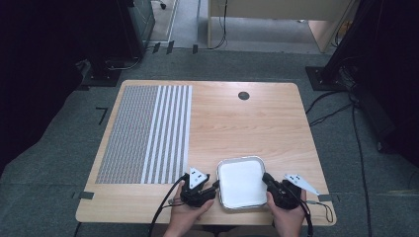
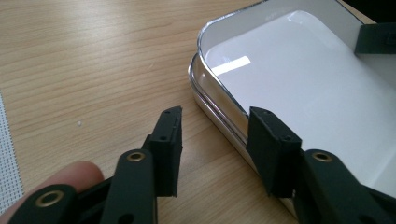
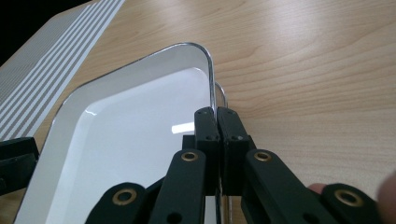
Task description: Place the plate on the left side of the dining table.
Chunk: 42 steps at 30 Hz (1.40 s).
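A shallow white tray with a shiny metal rim (image 1: 241, 159) lies near the front edge of the wooden table (image 1: 247, 123). My left gripper (image 1: 216, 186) sits at its left side. In the left gripper view that gripper (image 2: 215, 126) is open, and the tray (image 2: 303, 93) has its rim running between the jaws, one jaw over the wood and one over the tray wall. My right gripper (image 1: 265, 177) is at the right side. In the right gripper view it (image 3: 217, 114) is shut on the rim of the tray (image 3: 126, 135). Both hands enter from the bottom edge.
A grey and white striped mat (image 1: 143, 133) covers the table's left part. A dark round grommet (image 1: 243, 96) sits near the far edge. Bare wood lies between mat and tray and beyond the tray. Cables (image 1: 360, 148) run over the carpet at the right.
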Each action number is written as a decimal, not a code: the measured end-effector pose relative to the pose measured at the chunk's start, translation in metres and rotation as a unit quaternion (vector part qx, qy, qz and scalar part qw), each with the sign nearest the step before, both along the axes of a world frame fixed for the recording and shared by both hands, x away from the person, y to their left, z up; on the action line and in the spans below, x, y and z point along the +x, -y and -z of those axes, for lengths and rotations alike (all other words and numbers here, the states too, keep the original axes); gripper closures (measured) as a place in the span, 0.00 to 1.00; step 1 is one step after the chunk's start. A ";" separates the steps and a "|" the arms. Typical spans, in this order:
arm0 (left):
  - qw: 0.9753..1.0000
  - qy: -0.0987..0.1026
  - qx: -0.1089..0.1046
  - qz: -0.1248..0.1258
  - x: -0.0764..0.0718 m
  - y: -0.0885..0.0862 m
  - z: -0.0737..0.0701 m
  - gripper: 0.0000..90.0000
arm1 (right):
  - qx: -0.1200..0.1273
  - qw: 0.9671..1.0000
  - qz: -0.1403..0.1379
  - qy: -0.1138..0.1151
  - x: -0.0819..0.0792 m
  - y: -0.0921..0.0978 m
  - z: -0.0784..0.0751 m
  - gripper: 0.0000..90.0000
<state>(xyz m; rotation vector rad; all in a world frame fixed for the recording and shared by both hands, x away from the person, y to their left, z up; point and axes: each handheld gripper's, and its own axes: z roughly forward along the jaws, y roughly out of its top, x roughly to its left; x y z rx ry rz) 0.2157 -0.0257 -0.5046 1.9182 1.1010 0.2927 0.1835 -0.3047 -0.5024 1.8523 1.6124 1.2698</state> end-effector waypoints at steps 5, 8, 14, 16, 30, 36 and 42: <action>1.000 0.000 -0.007 -0.009 0.000 -0.001 -0.002 0.56 | 0.010 0.999 0.031 -0.005 -0.003 0.001 -0.005 0.99; 1.000 0.002 -0.013 -0.008 -0.001 -0.001 -0.003 0.56 | 0.015 0.999 0.034 -0.006 -0.003 0.006 -0.006 0.99; 0.999 -0.006 -0.052 0.002 -0.004 0.001 -0.009 0.56 | 0.022 0.999 0.045 -0.004 -0.003 0.012 -0.012 0.99; 0.996 -0.021 -0.084 0.008 -0.005 0.000 -0.013 0.58 | 0.018 0.999 0.046 -0.004 -0.004 0.010 -0.013 0.99; 0.996 -0.060 -0.061 -0.029 -0.005 0.004 -0.009 0.80 | 0.024 0.999 0.046 0.000 -0.016 -0.025 -0.010 0.99; 0.997 -0.054 -0.043 -0.024 -0.004 0.003 -0.011 0.85 | 0.020 0.998 0.052 -0.002 -0.017 -0.027 -0.008 0.99; 0.998 -0.056 -0.028 -0.019 -0.003 0.003 -0.012 0.85 | 0.017 0.999 0.050 -0.013 -0.015 -0.028 -0.008 0.99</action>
